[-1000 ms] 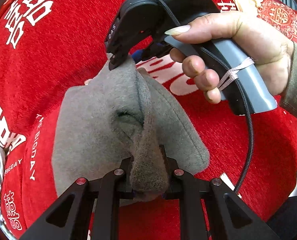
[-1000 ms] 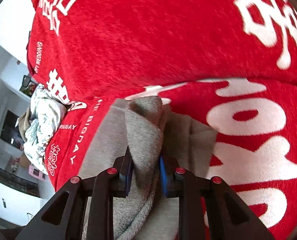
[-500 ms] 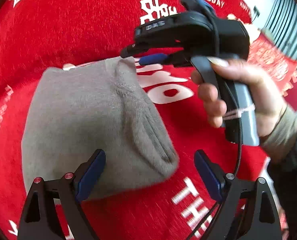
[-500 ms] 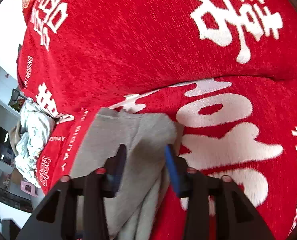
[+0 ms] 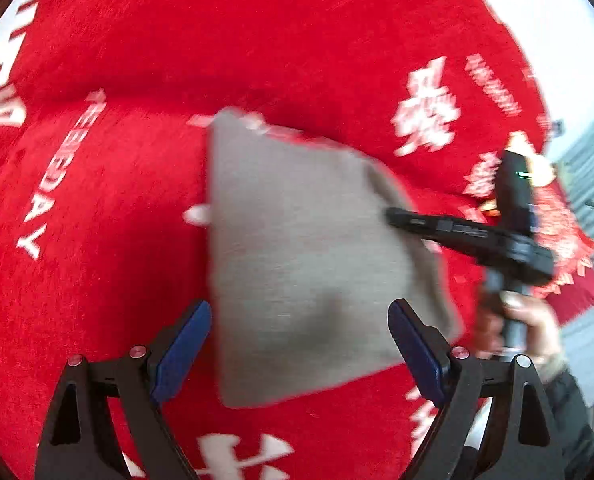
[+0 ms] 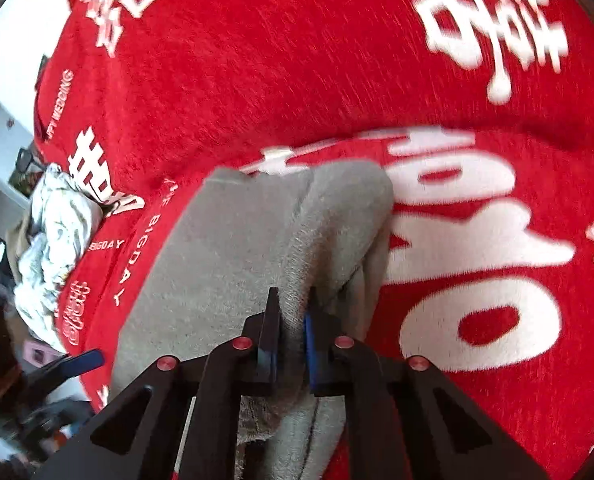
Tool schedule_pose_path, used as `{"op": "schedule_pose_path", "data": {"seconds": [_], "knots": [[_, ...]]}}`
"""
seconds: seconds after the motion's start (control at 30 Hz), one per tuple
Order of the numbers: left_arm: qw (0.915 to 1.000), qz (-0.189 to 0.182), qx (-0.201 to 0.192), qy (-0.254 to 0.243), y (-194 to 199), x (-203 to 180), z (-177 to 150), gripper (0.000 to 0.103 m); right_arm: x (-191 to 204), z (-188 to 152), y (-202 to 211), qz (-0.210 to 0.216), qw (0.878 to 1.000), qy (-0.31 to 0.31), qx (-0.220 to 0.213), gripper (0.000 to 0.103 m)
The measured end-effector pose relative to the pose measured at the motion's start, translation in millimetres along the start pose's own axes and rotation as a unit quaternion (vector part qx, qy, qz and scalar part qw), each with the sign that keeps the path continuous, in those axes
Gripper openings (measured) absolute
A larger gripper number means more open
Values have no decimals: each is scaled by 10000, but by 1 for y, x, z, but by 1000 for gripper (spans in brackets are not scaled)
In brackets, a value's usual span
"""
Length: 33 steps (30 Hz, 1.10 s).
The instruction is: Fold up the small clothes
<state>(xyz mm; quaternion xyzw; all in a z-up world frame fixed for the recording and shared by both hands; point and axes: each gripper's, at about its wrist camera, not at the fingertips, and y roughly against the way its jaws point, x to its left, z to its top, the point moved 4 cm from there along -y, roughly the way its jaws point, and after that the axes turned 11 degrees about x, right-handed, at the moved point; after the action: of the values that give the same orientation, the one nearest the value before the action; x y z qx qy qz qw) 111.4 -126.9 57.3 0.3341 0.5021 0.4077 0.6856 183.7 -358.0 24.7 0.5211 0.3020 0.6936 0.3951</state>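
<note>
A red plush cloth (image 5: pixel 257 40) printed with white Chinese characters and the words "THE BIGDAY" and "HAPPY WEDDING" covers the whole supporting surface, so whether a table or a bed lies beneath cannot be told. A grey knitted garment (image 5: pixel 309 264) lies directly on it near the middle, mostly flat in the left wrist view, with 1 thick fold raised along its right side in the right wrist view (image 6: pixel 217 260). At the cloth's far left edge in the right wrist view sits a crumpled heap of pale patterned fabric (image 6: pixel 53 240).

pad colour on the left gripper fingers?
Blue pads on black fingers; clearest in the left wrist view.
</note>
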Motion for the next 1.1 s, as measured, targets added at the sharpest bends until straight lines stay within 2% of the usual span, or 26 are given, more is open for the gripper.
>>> {"op": "schedule_pose_path", "data": {"seconds": [0.07, 0.13, 0.23, 0.3, 0.4, 0.5, 0.6, 0.63, 0.7, 0.8, 0.9, 0.97, 1.03, 1.1], "knots": [[9994, 122, 307, 100, -14, 10, 3, 91, -4, -5, -2, -41, 10000, -55, 50, 16], [9989, 155, 414, 140, -17, 16, -1, 91, -7, -8, 10, -79, 9997, -205, -78, 34], [9996, -119, 134, 232, -4, 22, 13, 91, 2, -15, 40, -397, 9974, -149, -590, 40], [9991, -264, -31, 317, 5, 20, 29, 91, 20, -18, 53, -97, 9966, 110, -805, 43], [9987, -446, 104, 232, -4, 5, 50, 91, 46, -18, 44, 545, 9949, 544, -651, 68], [9991, -320, 261, 88, -28, -7, 64, 91, 28, -12, 10, 424, 9982, 305, -287, 68], [9995, 36, 256, -169, -45, -11, 72, 91, -1, -9, -1, 661, 9971, -90, -366, 45], [9992, 157, 273, -249, -48, -12, 76, 91, -5, -8, 1, 742, 9964, -167, -388, 44], [9988, 148, 303, -343, -49, -16, 85, 91, -4, -3, 6, 737, 9962, -130, -437, 45], [9993, -136, 276, -192, -51, -17, 109, 91, 1, 15, 8, 559, 9968, 68, -559, 55], [9984, -220, 517, 26, -73, -14, 130, 91, -10, 41, -13, 654, 9968, -267, -372, 58], [9980, -81, 626, -71, -86, -14, 138, 91, -29, 52, -31, 255, 9982, -513, -173, 56], [9971, 196, 690, -259, -87, -20, 142, 91, -37, 58, -30, 333, 9967, -702, -244, 56], [9967, 311, 650, -360, -79, -23, 140, 91, -35, 56, -16, 184, 9960, -778, -387, 57]]}}
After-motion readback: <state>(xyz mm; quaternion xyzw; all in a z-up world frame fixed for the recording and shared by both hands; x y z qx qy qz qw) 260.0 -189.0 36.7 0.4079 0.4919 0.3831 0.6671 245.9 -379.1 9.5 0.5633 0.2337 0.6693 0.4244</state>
